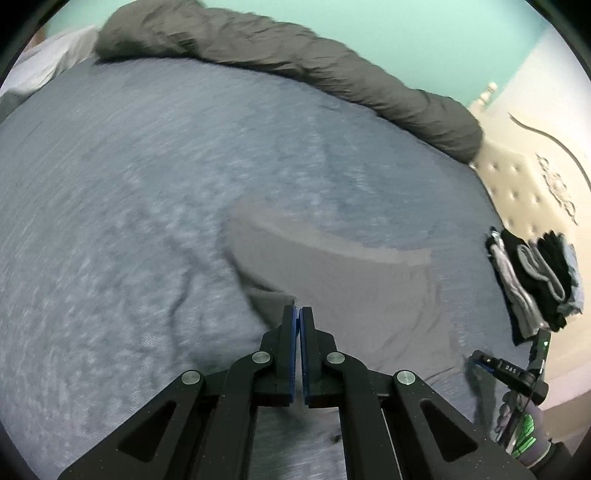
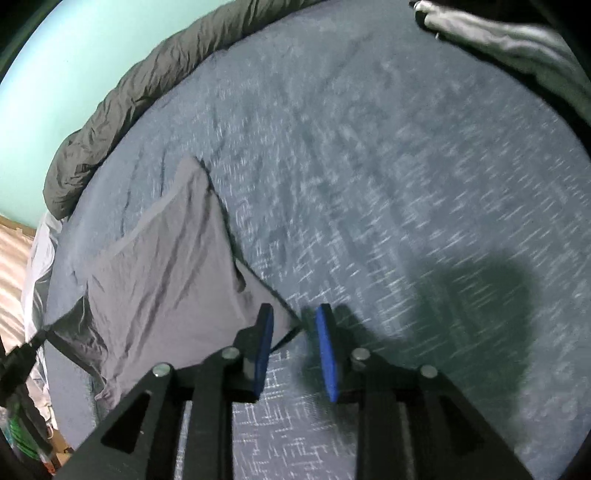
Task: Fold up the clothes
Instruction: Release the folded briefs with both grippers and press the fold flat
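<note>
**Pinching One Corner, Gaping Over the Other**

Clamping its blue-padded jaws together, the left gripper has a near corner of the grey garment pinched between them; the cloth bunches and darkens right at the tips. From there the garment spreads away across the blue-grey bedspread, lying mostly flat with a straight hemmed edge along its far side.

In the right wrist view, the right gripper stands with its jaws apart, nothing between the pads. Its left finger overlaps the near pointed corner of the garment, while the right finger sits over bare bedspread. Whether either pad touches the cloth cannot be told. The garment runs from that corner up and to the left, creased along its length, and its far-left corner is lifted where the left gripper holds it at the picture's edge.

Further out, the left wrist view shows the right gripper low at the right, held by a gloved hand with green markings. Beside it, near the bed's edge, sits a stack of folded clothes in black, grey and pale blue. A dark grey duvet lies rolled along the far side of the bed, against a mint-green wall. A cream tufted headboard rises on the right.
</note>
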Available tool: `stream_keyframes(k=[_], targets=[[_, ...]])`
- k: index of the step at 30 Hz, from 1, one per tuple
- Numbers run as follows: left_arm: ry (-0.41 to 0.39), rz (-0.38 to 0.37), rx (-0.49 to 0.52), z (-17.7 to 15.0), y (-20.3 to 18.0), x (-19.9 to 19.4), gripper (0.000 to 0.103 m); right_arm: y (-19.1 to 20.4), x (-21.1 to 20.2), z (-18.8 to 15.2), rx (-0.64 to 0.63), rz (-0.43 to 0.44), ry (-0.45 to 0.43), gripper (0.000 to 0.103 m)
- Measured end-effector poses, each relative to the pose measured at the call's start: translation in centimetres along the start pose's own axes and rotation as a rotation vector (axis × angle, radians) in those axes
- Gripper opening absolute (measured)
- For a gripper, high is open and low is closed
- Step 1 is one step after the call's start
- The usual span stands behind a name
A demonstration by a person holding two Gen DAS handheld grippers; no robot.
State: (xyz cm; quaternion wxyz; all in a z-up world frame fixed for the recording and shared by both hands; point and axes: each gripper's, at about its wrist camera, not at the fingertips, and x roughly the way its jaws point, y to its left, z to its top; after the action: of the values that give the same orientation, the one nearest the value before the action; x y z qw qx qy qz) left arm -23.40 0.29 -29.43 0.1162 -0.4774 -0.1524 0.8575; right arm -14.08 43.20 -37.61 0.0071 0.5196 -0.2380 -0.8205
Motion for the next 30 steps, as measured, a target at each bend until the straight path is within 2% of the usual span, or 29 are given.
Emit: stream_keyframes(k=[3, 8, 13, 15, 18, 20, 21, 23, 26, 29, 30], targets=[[0.004, -0.044, 0.052, 1.3, -4.4, 1.2, 0.002, -0.2, -1.2, 0.5, 0.006, 0.044, -0.024, 0.024], [0.037, -0.138, 0.157, 1.8, -13.8, 4.6, 0.002, -1.4, -3.8, 0.8, 0.012, 0.122, -0.059, 0.024], [0.126, -0.226, 0.265, -1.6, -23.0, 10.0, 0.002, -2.1, -4.7, 1.9, 0.046, 0.174, -0.081, 0.024], [0.203, -0.232, 0.293, -4.0, -25.3, 13.2, 0.002, -2.3, -4.5, 2.0, 0.052, 0.17, -0.075, 0.024], [0.346, -0.197, 0.294, -6.6, -25.8, 17.1, 0.003, -2.8, -3.8, 1.7, 0.054, 0.162, -0.055, 0.024], [0.388, -0.196, 0.29, -7.3, -25.3, 17.5, 0.007, -2.7, -3.7, 1.8, 0.056, 0.173, -0.044, 0.024], [0.381, -0.193, 0.288, -7.2, -24.9, 17.2, 0.01, -2.5, -3.5, 1.8, 0.053, 0.18, -0.039, 0.024], [0.351, -0.192, 0.27, -6.3, -23.6, 15.8, 0.028, -1.8, -2.8, 1.7, 0.042, 0.189, -0.032, 0.024], [0.282, -0.189, 0.236, -3.9, -20.9, 13.3, 0.032, -0.8, -1.9, 1.7, 0.033, 0.199, -0.025, 0.024], [0.228, -0.131, 0.232, -2.0, -17.9, 11.9, 0.033, 0.2, -1.2, 1.9, 0.029, 0.211, -0.018, 0.025], [0.219, -0.115, 0.233, -1.8, -16.9, 11.5, 0.033, 0.6, -0.8, 2.0, 0.025, 0.213, -0.014, 0.029]])
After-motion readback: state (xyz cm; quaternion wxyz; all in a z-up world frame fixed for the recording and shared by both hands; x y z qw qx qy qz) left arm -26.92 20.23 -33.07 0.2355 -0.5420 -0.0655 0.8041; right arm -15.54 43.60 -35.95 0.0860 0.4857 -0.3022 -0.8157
